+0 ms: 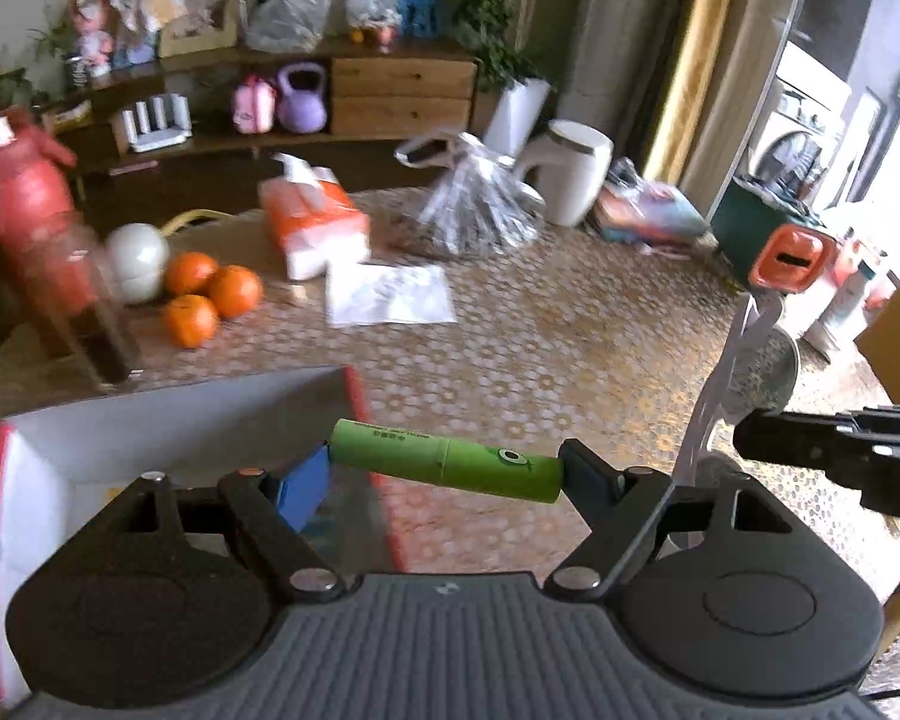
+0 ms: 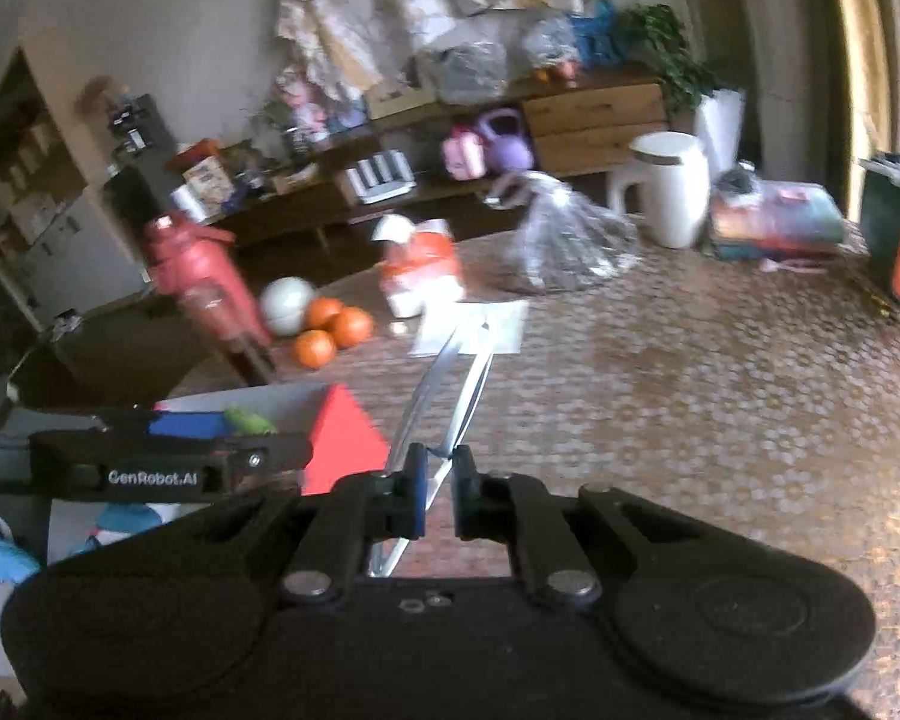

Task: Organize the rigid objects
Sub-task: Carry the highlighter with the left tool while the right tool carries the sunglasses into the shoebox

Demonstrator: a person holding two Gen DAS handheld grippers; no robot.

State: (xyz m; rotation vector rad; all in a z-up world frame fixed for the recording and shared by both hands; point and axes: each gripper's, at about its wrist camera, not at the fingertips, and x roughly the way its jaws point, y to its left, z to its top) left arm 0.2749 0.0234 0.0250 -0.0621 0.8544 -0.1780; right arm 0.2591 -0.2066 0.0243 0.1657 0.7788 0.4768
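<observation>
**Two items held, box waiting**

Left tongs (image 1: 447,468) are clamped endwise on a green tube (image 1: 447,461) at the right-hand rim of the red-and-white box (image 1: 168,408). Right tongs (image 2: 436,480) pinch a clear plastic spoon (image 2: 444,384) above the table (image 2: 690,420). Likely next: shift the tube left over the box and release.

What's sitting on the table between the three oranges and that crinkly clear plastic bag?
In the left wrist view, an orange-and-white tissue pack and a white paper sheet lie between the oranges and the plastic bag.
</observation>
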